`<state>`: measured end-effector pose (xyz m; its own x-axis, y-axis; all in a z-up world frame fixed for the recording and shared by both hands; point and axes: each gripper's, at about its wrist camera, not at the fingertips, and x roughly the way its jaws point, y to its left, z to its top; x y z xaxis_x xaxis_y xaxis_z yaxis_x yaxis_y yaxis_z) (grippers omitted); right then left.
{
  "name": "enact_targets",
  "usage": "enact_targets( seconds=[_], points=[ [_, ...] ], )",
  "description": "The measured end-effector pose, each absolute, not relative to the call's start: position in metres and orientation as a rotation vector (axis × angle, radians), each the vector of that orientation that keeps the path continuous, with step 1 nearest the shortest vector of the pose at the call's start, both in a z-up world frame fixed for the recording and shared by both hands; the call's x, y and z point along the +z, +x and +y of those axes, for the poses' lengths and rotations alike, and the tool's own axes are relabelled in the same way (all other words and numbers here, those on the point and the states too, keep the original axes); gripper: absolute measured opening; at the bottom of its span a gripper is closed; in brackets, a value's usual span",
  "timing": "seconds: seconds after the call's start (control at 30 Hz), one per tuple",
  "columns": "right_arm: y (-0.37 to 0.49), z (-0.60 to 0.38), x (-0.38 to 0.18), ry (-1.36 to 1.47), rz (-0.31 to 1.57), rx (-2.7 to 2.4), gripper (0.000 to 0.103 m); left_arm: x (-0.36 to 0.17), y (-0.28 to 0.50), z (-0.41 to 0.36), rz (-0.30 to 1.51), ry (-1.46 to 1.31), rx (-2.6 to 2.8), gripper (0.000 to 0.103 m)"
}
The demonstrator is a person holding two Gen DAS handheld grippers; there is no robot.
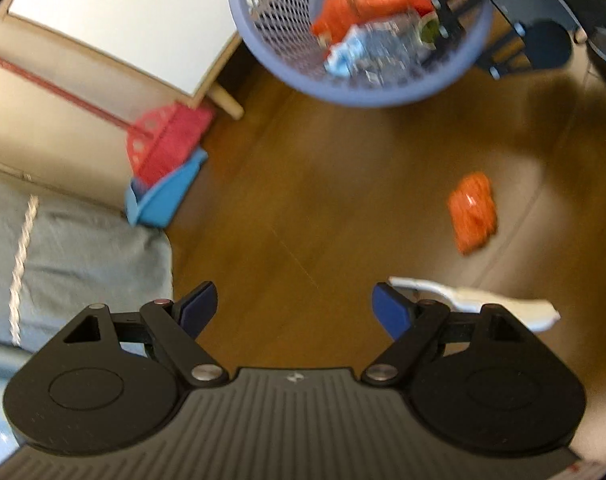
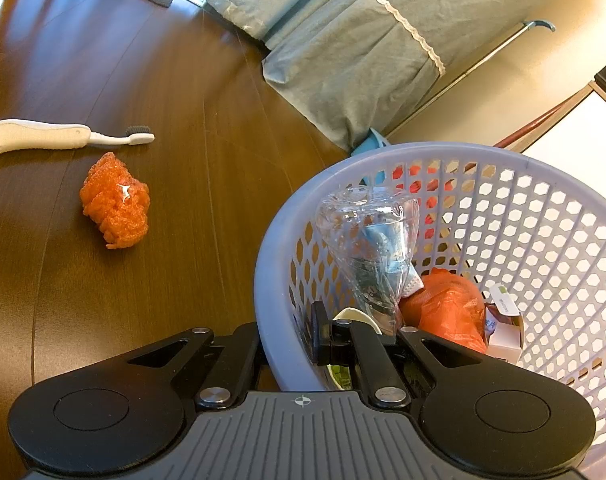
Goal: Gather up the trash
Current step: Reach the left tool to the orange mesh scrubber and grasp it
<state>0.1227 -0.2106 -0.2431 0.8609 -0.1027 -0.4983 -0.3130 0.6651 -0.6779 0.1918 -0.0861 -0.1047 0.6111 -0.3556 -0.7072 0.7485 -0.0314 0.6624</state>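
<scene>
A person is clearing litter off a wooden floor (image 2: 207, 184) with a hand-held gripper in each hand. The right hand-held gripper (image 2: 323, 340) is clamping the near rim of a lavender mesh basket (image 2: 503, 184), jaws closed tight on the plastic wall, apparently to keep the bin tipped and steady as a target for the other hand. The left hand-held gripper (image 1: 293, 312) is hovering over bare floor with its blue pads (image 1: 201, 306) spread wide and nothing between them, which suggests it is heading for the next piece.

Two items are lying loose on the floor, near each other but apart: a crumpled orange wad (image 2: 117, 202) and a white toothbrush (image 2: 59, 136). In the left view the toothbrush (image 1: 475, 300) is sitting just beyond the right-hand pad, partly hidden by the linkage, so it looks the likelier next pick; the wad (image 1: 473, 212) is lying farther out, toward the basket.

The right view is sharp and shows the basket's load: a crushed clear bottle (image 2: 367, 240), an orange bag (image 2: 447, 308) and a small carton (image 2: 503, 328). The left view, blurred, shows instead what stands behind the basket: a red broom (image 1: 163, 140) resting in a blue dustpan (image 1: 167, 196) at the floor's edge, beside grey-blue bedding (image 1: 83, 256). It also catches the right gripper from outside, gripping the basket's far rim.
</scene>
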Motion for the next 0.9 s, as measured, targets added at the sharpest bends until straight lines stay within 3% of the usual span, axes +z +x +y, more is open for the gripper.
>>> enact_targets(
  seconds=[0.6, 0.9],
  points=[
    [0.123, -0.212, -0.244, -0.850, 0.538, 0.133, 0.003, -0.163, 0.180, -0.056, 0.645, 1.307, -0.967, 0.082],
    [0.123, -0.212, -0.244, -0.852, 0.537, 0.136, 0.003, -0.171, 0.178, -0.057, 0.688, 1.293, -0.983, 0.082]
  ],
)
